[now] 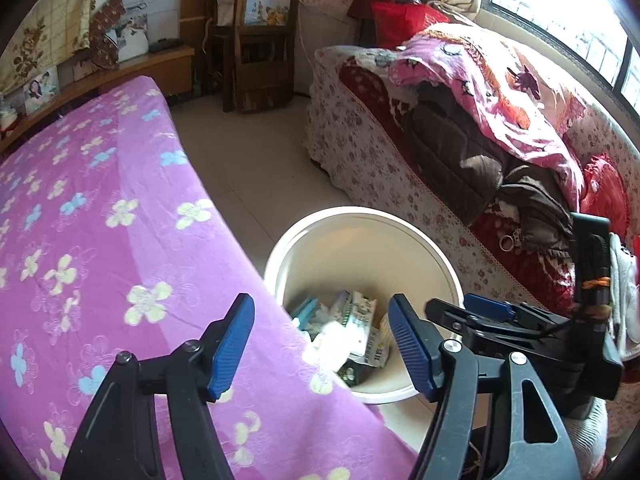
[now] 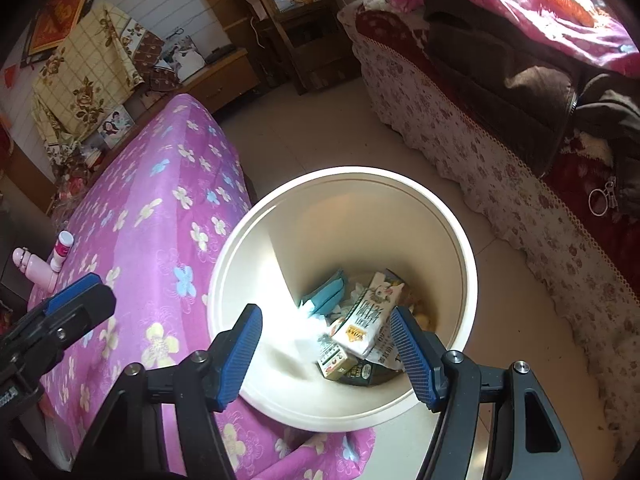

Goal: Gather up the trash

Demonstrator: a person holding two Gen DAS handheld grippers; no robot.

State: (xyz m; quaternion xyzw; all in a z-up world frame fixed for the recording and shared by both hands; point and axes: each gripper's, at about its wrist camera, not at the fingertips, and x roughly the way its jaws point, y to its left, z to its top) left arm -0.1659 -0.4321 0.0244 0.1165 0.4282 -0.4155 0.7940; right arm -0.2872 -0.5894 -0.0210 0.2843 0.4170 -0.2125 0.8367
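A white round trash bin point(image 2: 460, 248) stands on the floor between the purple flowered table cover and the sofa. It holds cartons point(image 2: 366, 316), a teal packet point(image 2: 324, 294) and white tissue point(image 2: 308, 340). My right gripper point(image 2: 326, 346) hangs open and empty over the bin's mouth. My left gripper point(image 1: 322, 346) is open and empty above the table edge, just left of the bin point(image 1: 440, 248). The right gripper also shows in the left wrist view point(image 1: 476, 312), and the left one in the right wrist view point(image 2: 76, 304).
The purple flowered cover point(image 1: 100, 220) fills the left side. A pink-and-white small bottle point(image 2: 62, 250) and a pink object point(image 2: 32, 268) stand on its far left. A floral sofa point(image 1: 372, 160) piled with clothes and blankets runs along the right. A wooden shelf point(image 1: 260, 40) stands at the back.
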